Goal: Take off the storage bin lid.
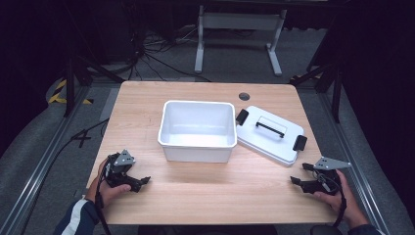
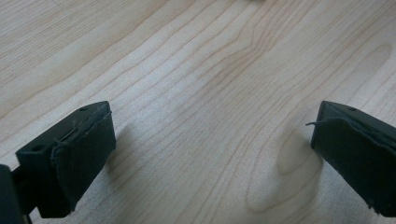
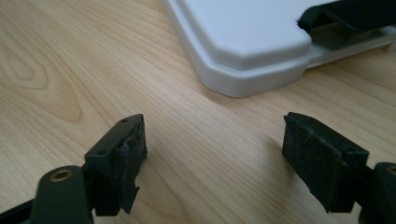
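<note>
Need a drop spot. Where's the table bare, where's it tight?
Bare: the wide strip of table between the left gripper and right gripper, in front of the bin; also left of the bin. Tight: bin and lid sit nearly touching.

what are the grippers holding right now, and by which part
Nothing. The left gripper and right gripper both stand open over bare table, apart from the lid.

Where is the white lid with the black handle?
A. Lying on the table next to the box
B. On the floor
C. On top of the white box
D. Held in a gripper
A: the lid lies flat on the table just to the right of the open white box, and both grippers are empty.
</note>
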{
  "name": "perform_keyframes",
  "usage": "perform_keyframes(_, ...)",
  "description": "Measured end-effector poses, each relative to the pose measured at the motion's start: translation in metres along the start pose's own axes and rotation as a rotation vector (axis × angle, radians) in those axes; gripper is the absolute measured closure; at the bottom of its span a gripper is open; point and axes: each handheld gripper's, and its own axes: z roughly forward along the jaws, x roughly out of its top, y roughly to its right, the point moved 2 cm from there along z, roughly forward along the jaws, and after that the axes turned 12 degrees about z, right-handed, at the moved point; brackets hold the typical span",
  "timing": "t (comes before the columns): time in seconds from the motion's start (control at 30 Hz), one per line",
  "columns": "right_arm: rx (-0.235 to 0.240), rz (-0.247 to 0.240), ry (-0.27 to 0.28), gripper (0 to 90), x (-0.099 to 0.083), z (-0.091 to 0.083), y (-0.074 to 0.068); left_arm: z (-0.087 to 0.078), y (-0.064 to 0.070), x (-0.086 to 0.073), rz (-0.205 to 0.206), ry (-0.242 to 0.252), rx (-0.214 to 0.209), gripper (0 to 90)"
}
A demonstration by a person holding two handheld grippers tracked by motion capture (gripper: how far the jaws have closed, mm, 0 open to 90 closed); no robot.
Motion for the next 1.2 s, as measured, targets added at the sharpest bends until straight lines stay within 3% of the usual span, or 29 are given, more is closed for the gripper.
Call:
perform_keyframes(0.37, -0.029, 0.026, -0.001, 17.3, -0.0008, -0.0001, -0.0006, 0.0001, -0.0001, 0.0001, 0.0, 0.0, 0.001, 0.2)
perform_keyframes(1.2, -0.039, 0.037, -0.004, 15.4, -0.0007, 0.0004, -0.0008, 0.0, 0.0003, 0.0001, -0.004, 0.0, 0.003, 0.2)
